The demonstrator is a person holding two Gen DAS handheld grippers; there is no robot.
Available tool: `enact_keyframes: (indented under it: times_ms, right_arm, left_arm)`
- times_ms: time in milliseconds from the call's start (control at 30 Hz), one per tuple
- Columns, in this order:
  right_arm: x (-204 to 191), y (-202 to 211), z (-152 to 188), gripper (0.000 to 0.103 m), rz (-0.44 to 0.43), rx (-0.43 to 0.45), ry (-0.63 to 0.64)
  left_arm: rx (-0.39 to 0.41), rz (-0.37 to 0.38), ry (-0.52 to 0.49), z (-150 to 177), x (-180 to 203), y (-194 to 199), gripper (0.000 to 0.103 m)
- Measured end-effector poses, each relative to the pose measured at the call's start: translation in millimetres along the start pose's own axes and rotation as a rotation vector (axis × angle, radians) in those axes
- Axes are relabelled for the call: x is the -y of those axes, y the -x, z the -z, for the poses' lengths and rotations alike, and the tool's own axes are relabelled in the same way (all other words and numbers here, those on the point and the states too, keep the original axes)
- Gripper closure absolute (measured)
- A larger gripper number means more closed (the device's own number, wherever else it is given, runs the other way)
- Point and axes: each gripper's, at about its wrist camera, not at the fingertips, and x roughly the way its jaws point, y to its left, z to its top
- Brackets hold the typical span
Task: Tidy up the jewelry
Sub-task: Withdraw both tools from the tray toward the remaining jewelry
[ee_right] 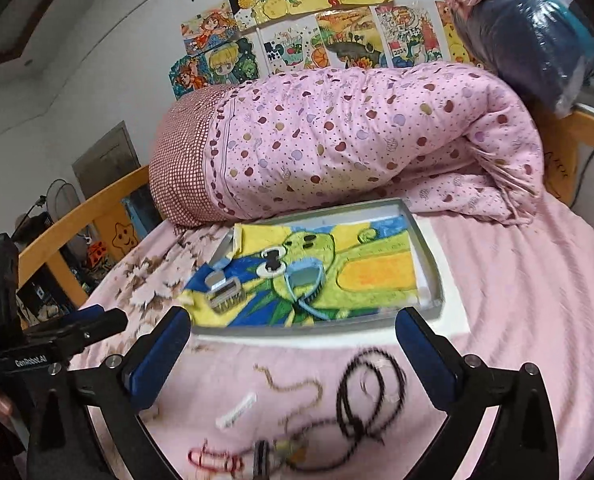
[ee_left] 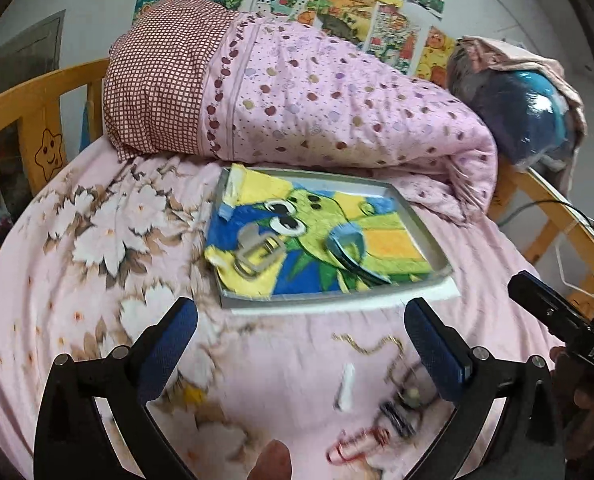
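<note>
A grey tray [ee_left: 437,252] [ee_right: 431,276] lined with a colourful cartoon drawing lies on the pink bed. In it are a silver clasp piece [ee_left: 255,254] [ee_right: 221,290] and a blue hoop piece [ee_left: 347,244] [ee_right: 303,280]. In front of the tray on the sheet lie a gold chain [ee_left: 369,344] [ee_right: 293,388], a white clip [ee_left: 346,386] [ee_right: 236,410], a red string piece [ee_left: 355,446] [ee_right: 213,460] and a black beaded necklace [ee_right: 371,396]. My left gripper [ee_left: 301,340] is open above these pieces. My right gripper [ee_right: 293,344] is open above them too.
A rolled pink dotted quilt [ee_left: 317,96] [ee_right: 357,136] lies behind the tray. A wooden bed rail [ee_left: 37,108] [ee_right: 97,216] runs along the left. A blue bag [ee_left: 525,112] [ee_right: 529,36] sits at the right rear. Drawings hang on the wall.
</note>
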Motion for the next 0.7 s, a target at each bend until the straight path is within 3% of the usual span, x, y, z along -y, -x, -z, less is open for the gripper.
enact_keyframes:
  times_ms: [267, 400, 600, 700]
  right_arm:
    - [6, 34, 50, 0.000, 0.042, -0.073, 0.015]
    - [15, 42, 77, 0.000, 0.068, -0.139, 0.011]
    - [21, 45, 111, 0.000, 0.057, -0.216, -0.005]
    - [20, 42, 117, 0.000, 0.019, -0.240, -0.023]
  left_arm:
    - [-0.113, 0.026, -0.057, 56, 13, 12, 0.002]
    - [-0.130, 0.021, -0.079, 82, 14, 17, 0.002]
    - [-0.132, 0.037, -0.197, 113, 26, 18, 0.002]
    - [-0.175, 0.030, -0.268, 127, 34, 10, 0.002]
